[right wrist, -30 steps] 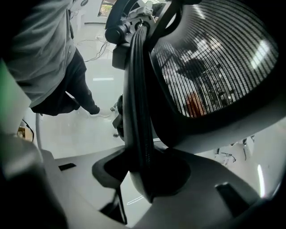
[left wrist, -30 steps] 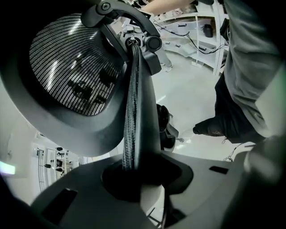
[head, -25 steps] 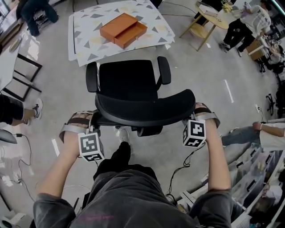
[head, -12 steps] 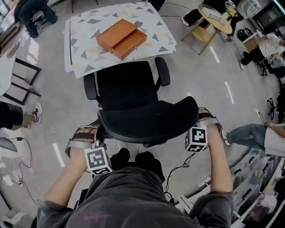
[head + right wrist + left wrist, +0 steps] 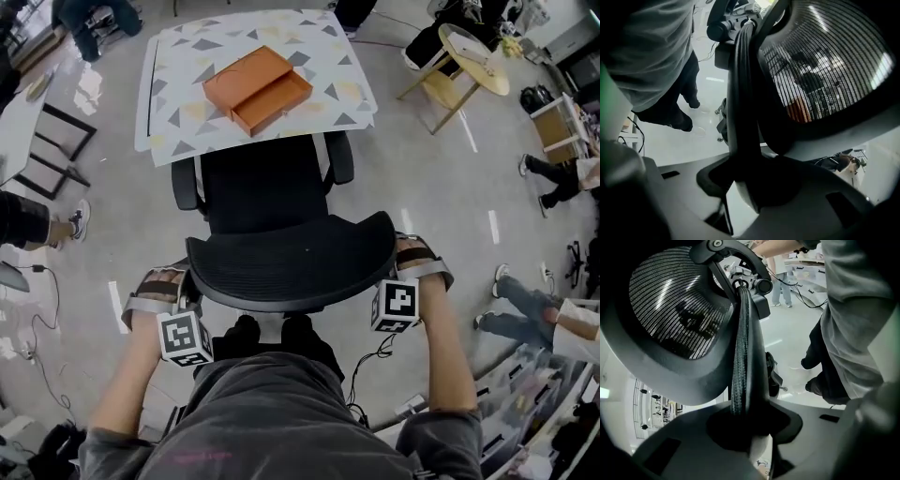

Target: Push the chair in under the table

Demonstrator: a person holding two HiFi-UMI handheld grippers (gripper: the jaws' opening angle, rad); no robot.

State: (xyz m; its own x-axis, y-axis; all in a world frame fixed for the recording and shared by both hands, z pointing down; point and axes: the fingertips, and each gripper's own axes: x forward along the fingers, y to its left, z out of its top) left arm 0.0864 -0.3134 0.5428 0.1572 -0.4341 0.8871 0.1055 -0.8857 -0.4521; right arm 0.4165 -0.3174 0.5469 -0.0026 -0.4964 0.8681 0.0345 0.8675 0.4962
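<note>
Chair (image 5: 267,187): seat front sits just under near edge of table (image 5: 169,122), armrest tips at that edge. A sec ago there was a floor gap btwn them. Open floor (image 5: 103,216) both sides. Orange box (image 5: 258,86) on tabletop. Left gripper (image 5: 190,286) & right gripper (image 5: 397,265) each clamped on backrest (image 5: 291,262) rim, one per end — forearms straight, grippers angled down.
</note>
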